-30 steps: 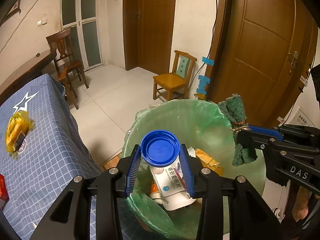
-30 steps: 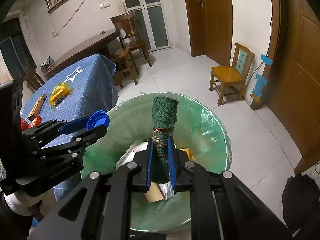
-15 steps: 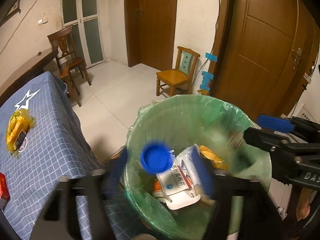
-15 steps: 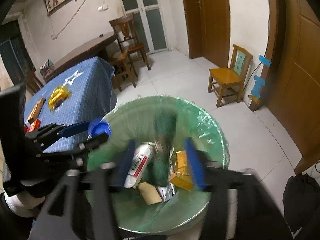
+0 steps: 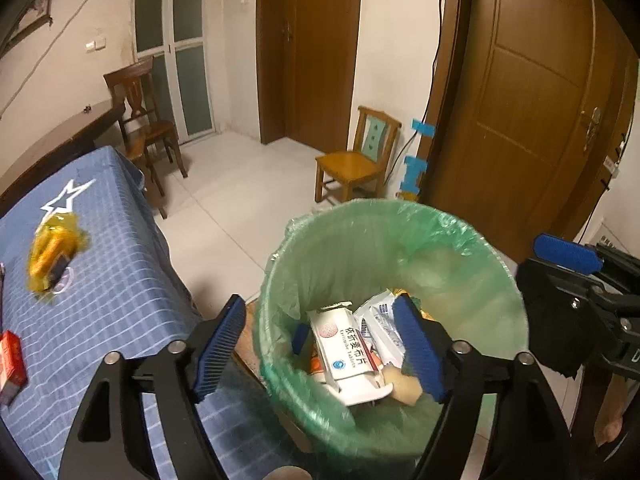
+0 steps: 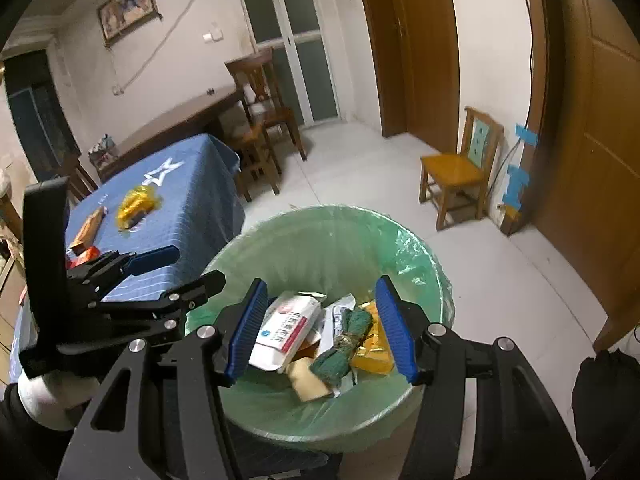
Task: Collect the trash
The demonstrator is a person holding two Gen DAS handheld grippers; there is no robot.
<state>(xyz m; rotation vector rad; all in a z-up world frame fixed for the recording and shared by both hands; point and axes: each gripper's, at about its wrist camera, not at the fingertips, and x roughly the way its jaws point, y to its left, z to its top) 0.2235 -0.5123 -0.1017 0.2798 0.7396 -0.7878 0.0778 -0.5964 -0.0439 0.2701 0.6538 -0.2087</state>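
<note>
While the left gripper [image 5: 320, 346] jaws were opening, empty, the right gripper [image 6: 322, 328] jaws stood apart, empty, above the green-lined round bin [image 6: 424, 248] at lower centre.

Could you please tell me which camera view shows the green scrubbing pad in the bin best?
The right wrist view: the green scrubbing pad lies in plain sight on the trash in the bin. In the left wrist view it is hidden behind that gripper's finger.
</note>
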